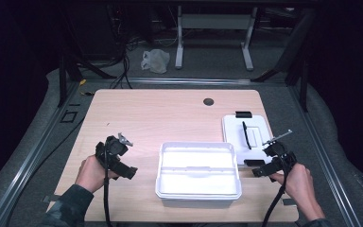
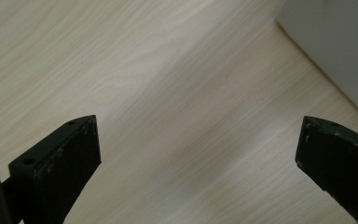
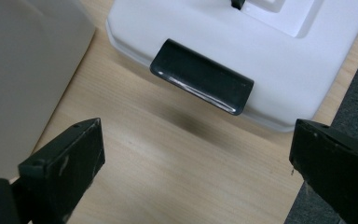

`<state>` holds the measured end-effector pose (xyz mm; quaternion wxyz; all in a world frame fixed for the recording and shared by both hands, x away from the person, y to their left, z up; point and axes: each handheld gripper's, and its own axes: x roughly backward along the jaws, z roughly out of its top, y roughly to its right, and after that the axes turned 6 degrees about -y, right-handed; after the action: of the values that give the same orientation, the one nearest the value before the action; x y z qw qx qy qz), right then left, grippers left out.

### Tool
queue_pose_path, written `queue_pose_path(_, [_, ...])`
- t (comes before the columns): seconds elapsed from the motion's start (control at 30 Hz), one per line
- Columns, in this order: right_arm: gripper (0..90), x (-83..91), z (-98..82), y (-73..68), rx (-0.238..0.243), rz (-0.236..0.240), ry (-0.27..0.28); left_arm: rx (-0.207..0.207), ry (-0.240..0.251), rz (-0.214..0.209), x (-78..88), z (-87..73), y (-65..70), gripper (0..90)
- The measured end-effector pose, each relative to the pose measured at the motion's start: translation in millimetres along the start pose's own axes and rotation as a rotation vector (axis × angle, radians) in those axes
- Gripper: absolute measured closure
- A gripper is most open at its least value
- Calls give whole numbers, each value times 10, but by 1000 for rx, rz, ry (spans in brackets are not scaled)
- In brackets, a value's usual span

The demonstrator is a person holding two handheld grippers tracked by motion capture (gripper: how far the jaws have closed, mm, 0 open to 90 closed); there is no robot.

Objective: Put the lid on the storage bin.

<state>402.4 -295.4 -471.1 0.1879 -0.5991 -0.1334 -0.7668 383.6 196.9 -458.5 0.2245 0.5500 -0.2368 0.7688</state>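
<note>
Your right gripper spread, empty, facing lid's black clasp, lower right of high view. Your left gripper spread, empty, lower left. White box sits open centre-bottom. Lid not yet gripped; fitting onto box likely remains.

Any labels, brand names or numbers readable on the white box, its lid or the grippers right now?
None: the white box, the lid with its black clip, the table and both grippers show no print, label or number in any view.
</note>
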Motion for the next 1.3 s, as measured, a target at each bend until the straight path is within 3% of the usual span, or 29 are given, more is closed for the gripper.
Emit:
queue_pose_path(0.1, [24,-15,78,10,-2,-6,-16,21,-52,-10,-89,-21,-34,0])
queue_pose_path(0.3, [31,-3,289,46,-19,-14,-18,36,-98,-20,-159,-79,-57,0])
queue_pose_path(0.43, [39,-10,490,55,-29,-29,-13,46,-108,-31,-179,-111,-65,0])
queue_pose_path(0.67, [23,-114,846,111,-75,-10,-22,53,-112,-36,-191,-137,-77,0])
queue_pose_path(0.93, [0,-378,1114,270,-153,-8,-96,42,-129,-37,-223,-140,-72,0])
queue_pose_path(1.1, [160,-440,1221,317,-189,4,-110,42,-131,-41,-231,-135,-70,0])
queue_pose_path(1.13, [253,-448,1244,307,-184,-16,-109,42,-131,-42,-232,-134,-69,0])
queue_pose_path(1.3, [406,-526,1307,261,-184,-28,-116,29,-136,-40,-231,-132,-69,1])
